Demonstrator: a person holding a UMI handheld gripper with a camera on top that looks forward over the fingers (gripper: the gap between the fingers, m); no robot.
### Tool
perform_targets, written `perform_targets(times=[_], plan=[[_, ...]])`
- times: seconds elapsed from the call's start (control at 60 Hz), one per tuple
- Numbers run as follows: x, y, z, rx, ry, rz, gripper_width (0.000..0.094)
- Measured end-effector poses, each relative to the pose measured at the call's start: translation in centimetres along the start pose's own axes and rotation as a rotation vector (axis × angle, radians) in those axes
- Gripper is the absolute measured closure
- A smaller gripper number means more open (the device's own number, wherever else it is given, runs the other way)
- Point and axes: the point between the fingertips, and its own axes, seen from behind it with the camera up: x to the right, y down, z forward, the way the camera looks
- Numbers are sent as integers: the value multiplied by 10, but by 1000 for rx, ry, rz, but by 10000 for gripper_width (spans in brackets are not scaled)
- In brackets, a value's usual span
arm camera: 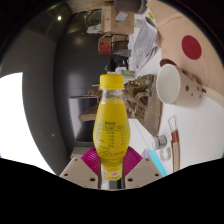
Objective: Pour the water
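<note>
A clear bottle of yellow liquid (pixel 111 125) with a yellow cap stands upright between my fingers, its base hidden between them. My gripper (pixel 111 166) is shut on the bottle; both magenta pads (pixel 93 159) press against its lower body. A white cup (pixel 179 84) with a dark inside lies tilted beyond the bottle, to its right, on the white table (pixel 200 130).
A thin stick-like object (pixel 170 140) lies on the table right of the bottle, with a small teal item (pixel 157 143) by it. Dark clutter (pixel 140 90) sits behind the bottle. A grey curved surface (pixel 45 60) and a red-dotted white object (pixel 190 45) lie further off.
</note>
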Motion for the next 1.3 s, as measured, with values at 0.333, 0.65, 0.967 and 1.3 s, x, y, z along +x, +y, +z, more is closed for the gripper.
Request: perform_targets(times=[0.333,0.65,0.967,1.3], plan=[[29,-16,27,-37,-79,476,679],[8,-16,15,-98,-4,113,680],[-72,-111,-34,29,43,-804,677],[11,-264,-80,167,426,-1457,675]])
